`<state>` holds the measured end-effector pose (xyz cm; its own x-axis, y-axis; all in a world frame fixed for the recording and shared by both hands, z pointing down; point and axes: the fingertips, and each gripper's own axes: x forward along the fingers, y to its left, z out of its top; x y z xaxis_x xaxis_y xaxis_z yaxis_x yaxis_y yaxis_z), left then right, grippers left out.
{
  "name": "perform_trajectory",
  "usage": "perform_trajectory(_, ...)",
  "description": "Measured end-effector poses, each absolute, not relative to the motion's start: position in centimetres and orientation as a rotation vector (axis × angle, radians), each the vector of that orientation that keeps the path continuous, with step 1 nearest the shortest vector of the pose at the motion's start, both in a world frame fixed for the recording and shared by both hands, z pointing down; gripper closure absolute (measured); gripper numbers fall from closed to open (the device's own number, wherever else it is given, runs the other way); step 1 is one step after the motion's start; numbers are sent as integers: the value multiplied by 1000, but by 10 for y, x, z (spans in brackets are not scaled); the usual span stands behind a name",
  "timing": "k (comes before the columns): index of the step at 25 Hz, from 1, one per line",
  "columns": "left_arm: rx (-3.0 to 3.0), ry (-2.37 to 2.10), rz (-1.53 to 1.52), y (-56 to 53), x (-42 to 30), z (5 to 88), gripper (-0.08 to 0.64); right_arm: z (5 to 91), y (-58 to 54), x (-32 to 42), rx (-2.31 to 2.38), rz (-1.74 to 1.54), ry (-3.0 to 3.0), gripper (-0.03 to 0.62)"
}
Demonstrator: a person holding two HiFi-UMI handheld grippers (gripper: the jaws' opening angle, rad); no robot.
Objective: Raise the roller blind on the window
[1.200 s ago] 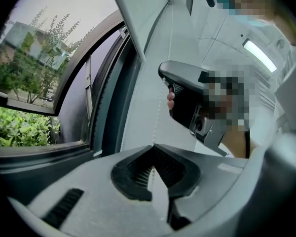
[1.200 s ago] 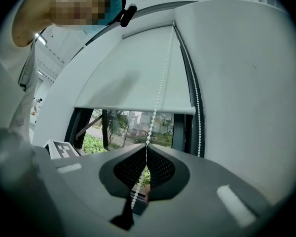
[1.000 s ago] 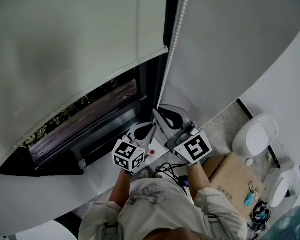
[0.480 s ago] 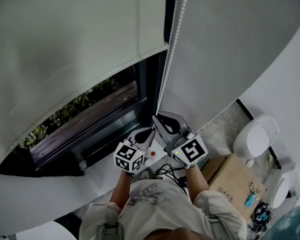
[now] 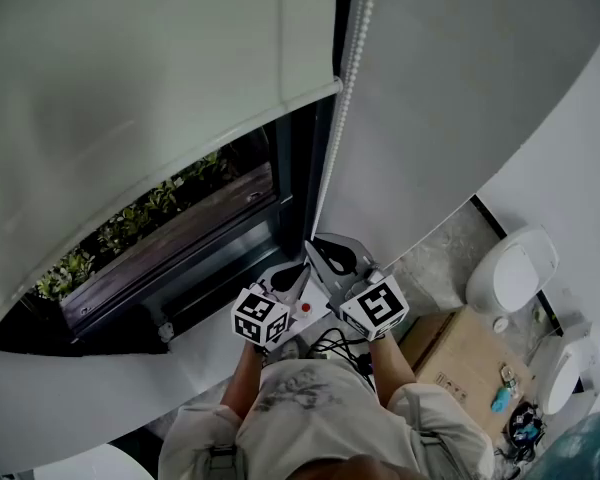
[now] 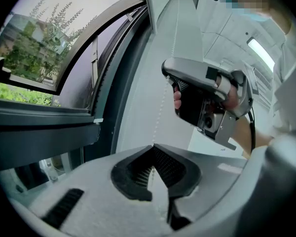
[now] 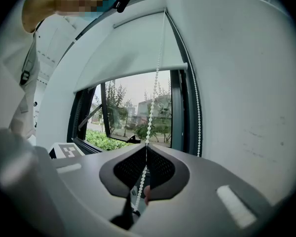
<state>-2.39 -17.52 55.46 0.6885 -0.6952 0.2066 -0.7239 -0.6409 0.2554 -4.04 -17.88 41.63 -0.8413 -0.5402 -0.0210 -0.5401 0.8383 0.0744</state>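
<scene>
Left claw (image 6: 152,148) and right claw (image 7: 146,148) pinch the bead chain (image 7: 153,97)

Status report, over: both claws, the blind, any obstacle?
Left claw shut on the bead chain. Right claw shut on the same chain. Blind partly up, lower window uncovered. Nothing seen blocking the chain.

A cardboard box (image 5: 462,356) sits near a white toilet (image 5: 511,269)

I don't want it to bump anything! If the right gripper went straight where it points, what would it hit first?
Probably the dark-framed window glass below the white roller blind; the right gripper grips the white bead chain. Depth unclear.
</scene>
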Motion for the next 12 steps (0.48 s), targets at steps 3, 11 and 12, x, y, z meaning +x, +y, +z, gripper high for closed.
perform_trajectory(3,2571,-1117,143,-173,-24,563,546,424,-176,-42,874,-98,-3010,580)
perform_trajectory(11,2571,-1130,175,-169,-23,571,546,434,-176,-43,869,-82,-2998,580)
perform_trajectory(12,2579,-1135,180,-168,-23,570,546,434,-175,-43,868,-84,-2997,580)
